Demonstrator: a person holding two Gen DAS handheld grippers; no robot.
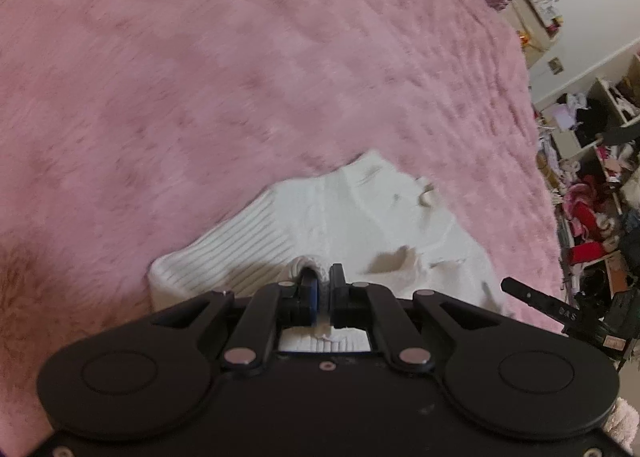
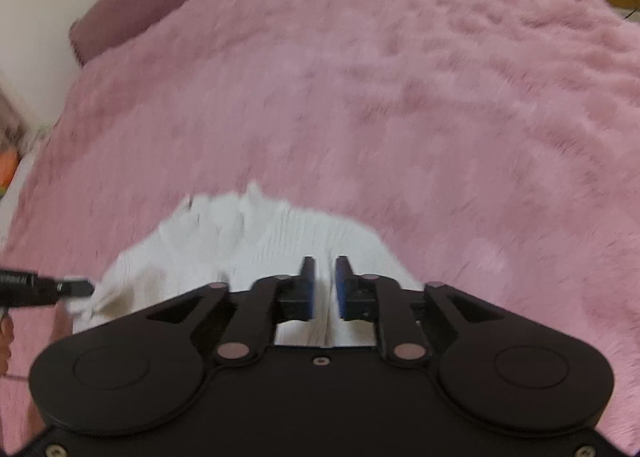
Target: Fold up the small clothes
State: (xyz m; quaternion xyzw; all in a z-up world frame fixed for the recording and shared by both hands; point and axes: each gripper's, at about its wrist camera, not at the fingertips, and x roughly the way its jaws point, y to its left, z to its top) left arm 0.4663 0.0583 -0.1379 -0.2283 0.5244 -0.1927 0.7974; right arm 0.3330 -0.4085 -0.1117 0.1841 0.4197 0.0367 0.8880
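Observation:
A small white ribbed knit garment (image 1: 360, 225) lies partly bunched on a fluffy pink blanket (image 1: 240, 77). My left gripper (image 1: 323, 277) is shut on a rolled fold of the white garment, which bulges out between the fingertips. In the right wrist view the same garment (image 2: 248, 241) spreads under and ahead of my right gripper (image 2: 325, 271). That gripper stands open by a narrow gap, its blue pads apart, and white cloth shows through the gap without being pinched. The left gripper's black finger (image 2: 60, 286) reaches the garment's left edge.
A mauve pillow (image 2: 132, 5) lies at the blanket's far end, by a pale wall. Off the bed's right side stand shelves and a heap of clothes and boxes (image 1: 592, 197). The right gripper's finger (image 1: 536, 299) pokes in at the garment's right edge.

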